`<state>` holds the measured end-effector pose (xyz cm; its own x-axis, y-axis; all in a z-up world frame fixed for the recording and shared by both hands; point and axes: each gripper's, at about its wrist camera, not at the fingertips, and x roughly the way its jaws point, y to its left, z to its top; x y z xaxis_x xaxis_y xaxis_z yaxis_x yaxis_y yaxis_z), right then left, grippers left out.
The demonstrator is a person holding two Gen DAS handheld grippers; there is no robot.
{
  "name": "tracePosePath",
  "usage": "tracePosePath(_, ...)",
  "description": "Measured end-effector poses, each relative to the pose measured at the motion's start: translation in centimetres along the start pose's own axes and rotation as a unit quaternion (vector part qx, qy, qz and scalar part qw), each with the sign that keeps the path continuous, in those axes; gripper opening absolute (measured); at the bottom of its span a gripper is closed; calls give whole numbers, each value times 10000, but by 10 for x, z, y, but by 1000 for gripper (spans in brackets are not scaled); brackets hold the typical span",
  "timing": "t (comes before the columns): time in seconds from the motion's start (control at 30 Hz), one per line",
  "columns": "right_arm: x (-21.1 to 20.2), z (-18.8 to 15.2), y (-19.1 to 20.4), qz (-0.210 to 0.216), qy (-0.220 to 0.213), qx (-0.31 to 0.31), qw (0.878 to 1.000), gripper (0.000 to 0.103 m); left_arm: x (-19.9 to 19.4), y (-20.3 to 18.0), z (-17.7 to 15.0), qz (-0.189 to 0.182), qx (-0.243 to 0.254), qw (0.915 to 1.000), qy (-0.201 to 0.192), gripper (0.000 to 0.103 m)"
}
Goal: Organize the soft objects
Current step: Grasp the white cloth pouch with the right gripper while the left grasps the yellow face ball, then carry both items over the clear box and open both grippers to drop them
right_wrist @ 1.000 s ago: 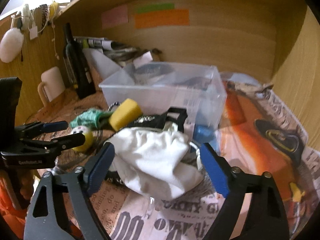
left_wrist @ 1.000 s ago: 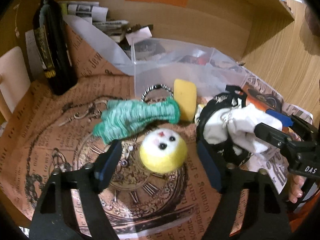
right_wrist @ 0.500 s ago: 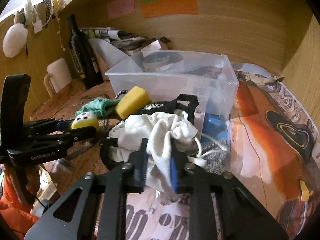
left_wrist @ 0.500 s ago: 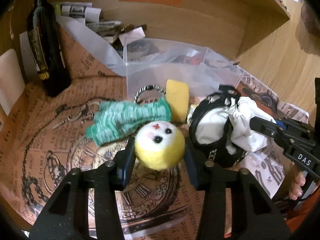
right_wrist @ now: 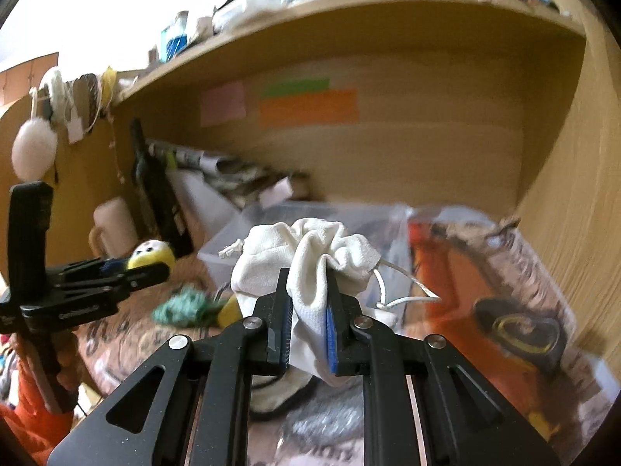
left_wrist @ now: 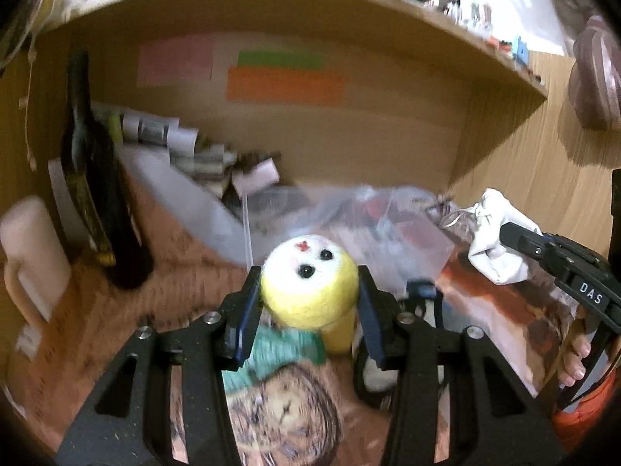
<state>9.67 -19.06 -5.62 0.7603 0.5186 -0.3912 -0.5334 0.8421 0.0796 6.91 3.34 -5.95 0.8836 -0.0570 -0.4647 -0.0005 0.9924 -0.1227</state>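
My left gripper [left_wrist: 308, 295] is shut on a yellow and white felt ball toy [left_wrist: 308, 283] with black eyes and holds it above the table. It also shows in the right wrist view [right_wrist: 149, 256]. My right gripper [right_wrist: 308, 310] is shut on a white drawstring cloth pouch [right_wrist: 306, 256] and holds it in the air; the pouch also shows in the left wrist view [left_wrist: 495, 233]. A green knit piece [left_wrist: 279, 353] and a yellow sponge [left_wrist: 339, 334] lie on the table below. A clear plastic bin [left_wrist: 349, 217] stands behind them.
A dark bottle [left_wrist: 97, 194] and a cream mug [left_wrist: 31, 256] stand at the left. Papers [left_wrist: 186, 155] pile at the back under the shelf. A black strap item [left_wrist: 372, 380] lies under the left gripper. Printed paper [right_wrist: 504, 310] covers the table.
Both grippers have risen from the table, the left with the felt ball and the right with the white pouch. A second ago both were open around these objects.
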Motion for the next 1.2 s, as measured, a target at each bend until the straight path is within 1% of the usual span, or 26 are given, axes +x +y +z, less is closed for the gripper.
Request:
tracePosePath(0.1, 2, 14, -4, -70, -145, -44, 9999, 13, 2, -2, 14, -18, 82, 9999, -104, 46)
tracePosePath(0.23, 10, 31, -7, -189, -288, -128, 9993, 13, 14, -1, 33, -82, 103, 9999, -108, 46)
tracePosePath(0.33, 19, 40, -10, -221, -310, -164, 9991, 13, 32, 3, 48, -107, 93, 9999, 6, 46)
tracePosePath(0.43, 34, 48, -15, -240, -210, -173, 9993, 13, 53, 5, 59, -118, 90, 9997, 194, 46)
tracePosePath(0.5, 46, 50, -19, -232, -84, -176, 9995, 13, 70, 6, 64, -127, 94, 9992, 357, 46)
tracePosePath(0.63, 71, 52, -25, -196, 232, -216, 9993, 13, 104, 9, 66, -172, 79, 9966, 801, 46)
tracePosePath(0.8, 105, 49, -34, -180, 734, -227, 9969, 13, 147, 10, 59, -209, 136, 9897, 1412, 46)
tracePosePath(0.9, 128, 44, -39, -100, 1099, -175, 9937, 13, 168, 9, 54, -159, 230, 9853, 1682, 46)
tracePosePath(1.07, 156, 33, -41, -89, 1565, -222, 9874, 13, 189, 9, 44, -148, 276, 9801, 1961, 46)
tracePosePath(1.13, 165, 28, -39, -72, 1726, -238, 9847, 13, 193, 7, 41, -112, 338, 9789, 2014, 46)
tracePosePath(1.2, 171, 22, -39, -59, 1849, -232, 9825, 13, 196, 5, 40, 7, 467, 9787, 1999, 46)
